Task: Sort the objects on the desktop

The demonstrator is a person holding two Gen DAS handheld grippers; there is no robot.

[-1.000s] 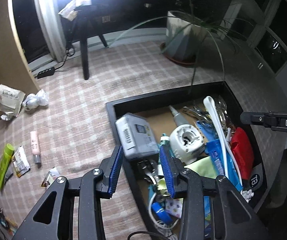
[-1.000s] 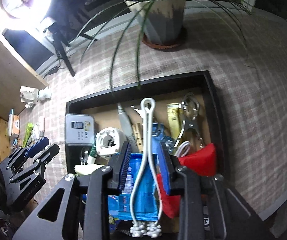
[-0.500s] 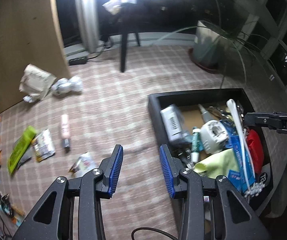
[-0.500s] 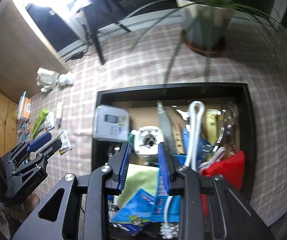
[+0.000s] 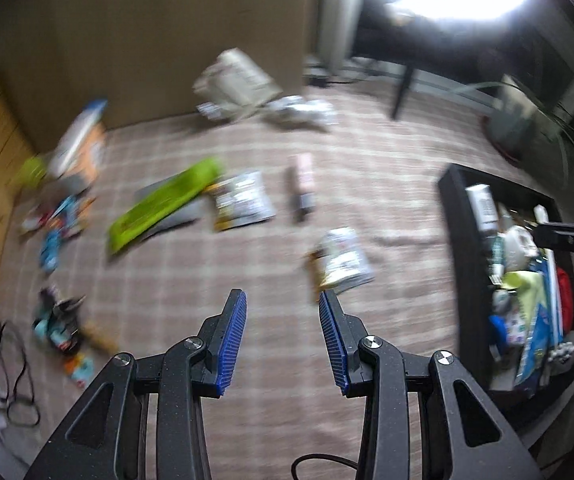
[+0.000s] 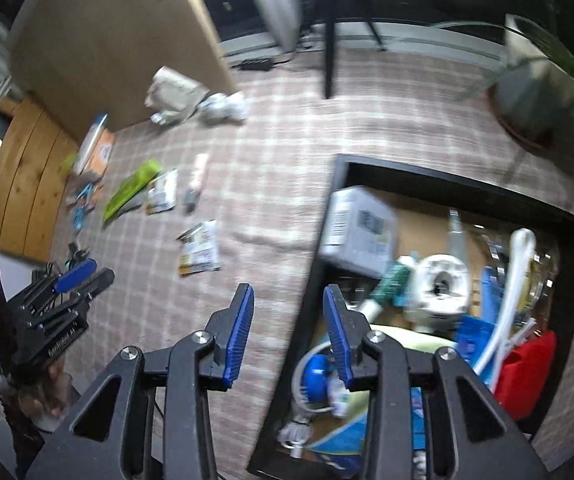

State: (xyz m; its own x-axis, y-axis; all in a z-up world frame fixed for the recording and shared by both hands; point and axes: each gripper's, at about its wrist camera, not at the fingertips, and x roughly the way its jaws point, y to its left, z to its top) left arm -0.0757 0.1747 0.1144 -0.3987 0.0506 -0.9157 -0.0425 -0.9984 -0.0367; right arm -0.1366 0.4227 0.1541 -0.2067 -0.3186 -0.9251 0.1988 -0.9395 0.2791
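My left gripper (image 5: 283,300) hangs open over the checked cloth with nothing between its blue pads. Just beyond its right finger lies a snack sachet (image 5: 341,260). Farther off lie a green packet (image 5: 167,198), another sachet (image 5: 241,200) and a pink tube (image 5: 302,178). A black box (image 5: 453,220) full of sorted items stands at the right, with my right gripper (image 5: 543,234) above it. In the right wrist view my right gripper (image 6: 287,296) is opening its jaws over the box's left wall (image 6: 307,308), holding nothing. My left gripper (image 6: 101,272) shows at the far left.
Inside the box lie a grey device (image 6: 361,228), a white round part (image 6: 441,284), a white cord (image 6: 515,280) and a red pouch (image 6: 527,372). A potted plant (image 6: 535,92), a brown board (image 6: 127,40), crumpled paper (image 5: 239,80) and cables (image 5: 11,380) ring the cloth.
Both grippers swung left, away from the middle of the box. The left one now hangs over the loose items on the cloth. The right gripper's jaws have widened.
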